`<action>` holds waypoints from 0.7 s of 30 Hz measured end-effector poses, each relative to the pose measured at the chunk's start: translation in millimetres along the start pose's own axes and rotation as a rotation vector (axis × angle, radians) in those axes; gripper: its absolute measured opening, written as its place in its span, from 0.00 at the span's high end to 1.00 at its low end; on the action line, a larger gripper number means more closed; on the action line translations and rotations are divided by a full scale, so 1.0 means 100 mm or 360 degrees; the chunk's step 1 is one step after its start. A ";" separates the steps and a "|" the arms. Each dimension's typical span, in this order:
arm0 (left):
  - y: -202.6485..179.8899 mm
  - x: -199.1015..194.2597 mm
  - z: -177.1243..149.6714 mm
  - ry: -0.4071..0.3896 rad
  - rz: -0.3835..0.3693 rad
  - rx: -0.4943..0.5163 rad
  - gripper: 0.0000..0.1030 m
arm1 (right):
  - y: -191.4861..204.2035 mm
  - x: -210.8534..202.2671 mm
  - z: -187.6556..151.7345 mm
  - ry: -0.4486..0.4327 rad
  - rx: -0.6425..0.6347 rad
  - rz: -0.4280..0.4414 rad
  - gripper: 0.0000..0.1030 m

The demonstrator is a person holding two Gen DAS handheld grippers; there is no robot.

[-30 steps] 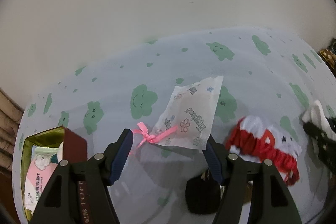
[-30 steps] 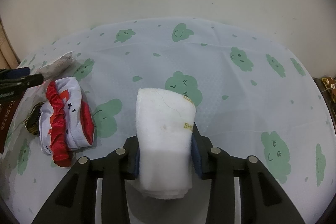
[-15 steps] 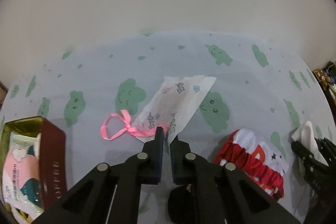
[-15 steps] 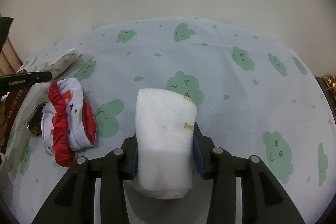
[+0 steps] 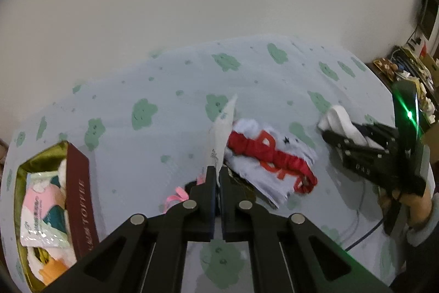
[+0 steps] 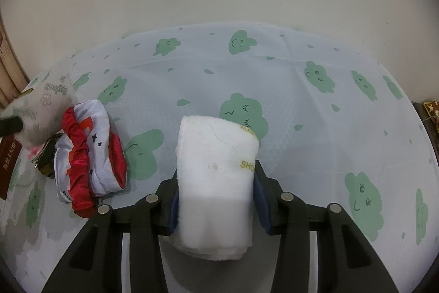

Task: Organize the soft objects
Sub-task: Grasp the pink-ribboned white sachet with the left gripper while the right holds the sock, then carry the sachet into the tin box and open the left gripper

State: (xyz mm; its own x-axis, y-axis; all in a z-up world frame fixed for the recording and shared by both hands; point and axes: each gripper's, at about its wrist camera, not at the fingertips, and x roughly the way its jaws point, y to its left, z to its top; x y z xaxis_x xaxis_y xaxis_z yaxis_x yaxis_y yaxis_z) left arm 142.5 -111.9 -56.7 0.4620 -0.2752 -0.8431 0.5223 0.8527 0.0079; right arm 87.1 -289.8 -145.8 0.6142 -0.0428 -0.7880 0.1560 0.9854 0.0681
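My left gripper (image 5: 218, 175) is shut on the edge of a thin white printed pouch (image 5: 223, 129) with a pink ribbon (image 5: 174, 198), held edge-on above the table; the pouch also shows in the right wrist view (image 6: 41, 111). My right gripper (image 6: 215, 180) is shut on a folded white towel (image 6: 216, 161), also seen at the right of the left wrist view (image 5: 340, 120). A red and white ruffled cloth (image 5: 270, 153) lies on the tablecloth between the grippers, also in the right wrist view (image 6: 90, 150).
A maroon box with green lining (image 5: 79, 180) stands at the left, holding tissue packs (image 5: 41, 213) and other soft items. A dark object with keys (image 6: 45, 155) lies beside the cloth. Cluttered shelves (image 5: 406, 65) lie beyond the table's right edge. A wall runs behind.
My left gripper closed on the pouch, lifted it off the table and turned it edge-on, swinging right over the red cloth. My right gripper kept the towel and barely moved.
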 end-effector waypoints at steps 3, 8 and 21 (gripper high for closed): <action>0.02 0.06 -0.03 0.0033 -0.0021 -0.0068 0.93 | 0.00 0.00 0.00 0.0000 0.0002 0.0002 0.59; 0.06 0.10 0.00 0.0041 0.0052 -0.0078 0.69 | 0.00 0.00 0.00 0.0000 0.0001 0.0001 0.58; 0.00 0.48 0.17 0.0107 0.0107 -0.0070 0.67 | 0.00 0.00 0.00 0.0000 0.0005 -0.0001 0.58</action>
State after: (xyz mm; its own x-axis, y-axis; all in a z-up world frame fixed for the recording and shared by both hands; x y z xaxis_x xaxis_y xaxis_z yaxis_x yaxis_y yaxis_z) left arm 177.1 -132.2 -88.6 0.4449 -0.1875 -0.8757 0.4591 0.8873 0.0432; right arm 87.2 -289.4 -145.2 0.6142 -0.0432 -0.7880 0.1585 0.9849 0.0695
